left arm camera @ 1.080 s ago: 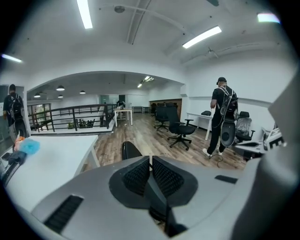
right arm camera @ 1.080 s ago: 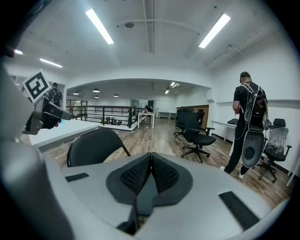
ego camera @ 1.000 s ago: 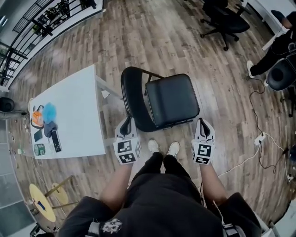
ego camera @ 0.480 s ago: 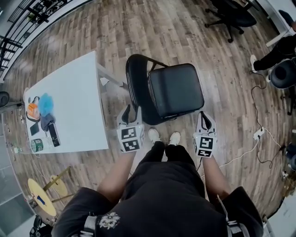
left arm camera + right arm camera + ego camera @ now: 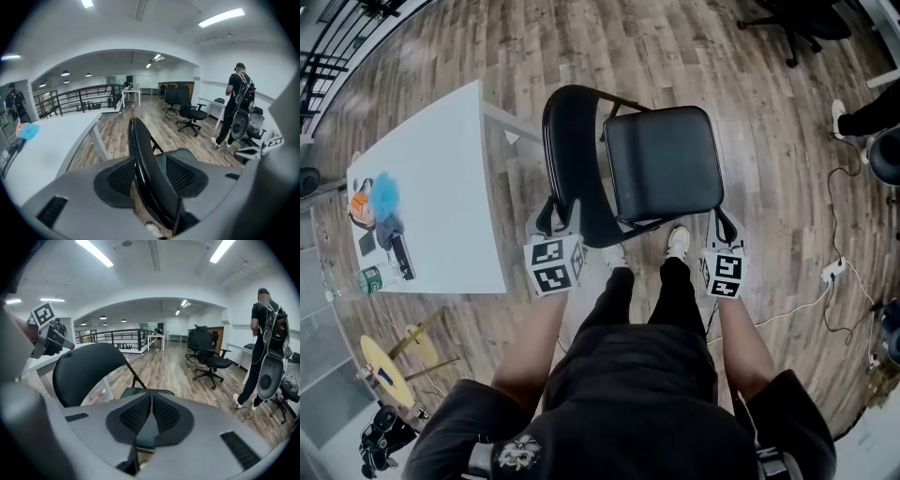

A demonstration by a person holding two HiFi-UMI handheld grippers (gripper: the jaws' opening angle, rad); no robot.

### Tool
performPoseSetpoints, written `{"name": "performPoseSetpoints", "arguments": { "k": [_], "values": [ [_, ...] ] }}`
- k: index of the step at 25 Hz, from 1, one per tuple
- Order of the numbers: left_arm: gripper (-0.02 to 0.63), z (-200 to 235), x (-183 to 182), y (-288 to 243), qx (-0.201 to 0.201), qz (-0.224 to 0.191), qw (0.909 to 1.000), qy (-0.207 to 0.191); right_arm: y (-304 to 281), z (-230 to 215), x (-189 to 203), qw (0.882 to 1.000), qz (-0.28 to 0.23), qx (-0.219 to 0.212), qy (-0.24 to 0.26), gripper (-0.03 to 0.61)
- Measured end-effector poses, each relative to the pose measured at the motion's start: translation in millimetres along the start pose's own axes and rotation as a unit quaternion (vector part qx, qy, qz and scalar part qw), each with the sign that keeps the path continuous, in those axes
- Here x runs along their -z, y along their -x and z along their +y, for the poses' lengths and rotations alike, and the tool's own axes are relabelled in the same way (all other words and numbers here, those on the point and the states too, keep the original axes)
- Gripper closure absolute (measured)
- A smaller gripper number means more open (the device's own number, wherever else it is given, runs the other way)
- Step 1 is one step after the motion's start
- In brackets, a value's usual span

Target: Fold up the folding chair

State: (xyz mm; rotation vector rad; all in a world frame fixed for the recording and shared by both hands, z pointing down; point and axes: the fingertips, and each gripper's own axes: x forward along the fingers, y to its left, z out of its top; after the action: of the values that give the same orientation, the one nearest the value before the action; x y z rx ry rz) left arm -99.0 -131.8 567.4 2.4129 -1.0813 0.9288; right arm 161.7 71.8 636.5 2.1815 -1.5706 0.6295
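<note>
2 grippers at the chair (image 5: 661, 164): left gripper (image 5: 562, 210) fingers, just opening wide, straddle the backrest (image 5: 567, 141); right gripper (image 5: 727, 223) fingers pressed together, empty

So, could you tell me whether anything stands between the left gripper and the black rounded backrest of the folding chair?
Nothing visible does. The jaws of the left gripper have just been opening, and the edge of the black rounded backrest sits between them, not yet clamped. The white table stands off to the side.

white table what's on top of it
A blue fluffy thing, an orange item partly covered by it, dark gadgets and a small can, all at one end.
</note>
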Motion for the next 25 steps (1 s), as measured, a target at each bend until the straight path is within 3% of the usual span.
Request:
{"name": "performPoseSetpoints", "arguments": {
  "k": [3, 6, 10, 14, 21, 25],
  "values": [
    [0.407, 2.6, -0.4, -12.3, -0.032, 0.009, 0.9994, 0.007, -29.3, -21.1, 35.8, 0.998, 0.044, -0.032, -0.019, 0.559],
    [0.408, 10.7, -1.9, -21.3, -0.060, 0.015, 0.9980, 0.012, -61.2, -35.0, 76.9, 0.991, 0.094, -0.080, -0.043, 0.459],
    [0.407, 16.9, 14.4, -39.5, -0.075, 0.064, 0.9944, 0.036, -101.3, -61.2, 136.1, 0.977, 0.162, -0.125, -0.067, 0.352],
    [0.407, 19.6, 25.9, -58.4, -0.071, 0.075, 0.9929, 0.060, -144.5, -84.6, 188.9, 0.958, 0.216, -0.158, -0.108, 0.301],
    [0.407, 9.6, 53.6, -80.5, -0.056, 0.089, 0.9773, 0.184, -189.7, -90.2, 258.6, 0.910, 0.276, -0.264, -0.160, 0.252],
    [0.407, 14.6, 56.0, -88.1, -0.076, 0.083, 0.9790, 0.170, -216.5, -89.7, 278.6, 0.894, 0.278, -0.286, -0.202, 0.233]
  ]
}}
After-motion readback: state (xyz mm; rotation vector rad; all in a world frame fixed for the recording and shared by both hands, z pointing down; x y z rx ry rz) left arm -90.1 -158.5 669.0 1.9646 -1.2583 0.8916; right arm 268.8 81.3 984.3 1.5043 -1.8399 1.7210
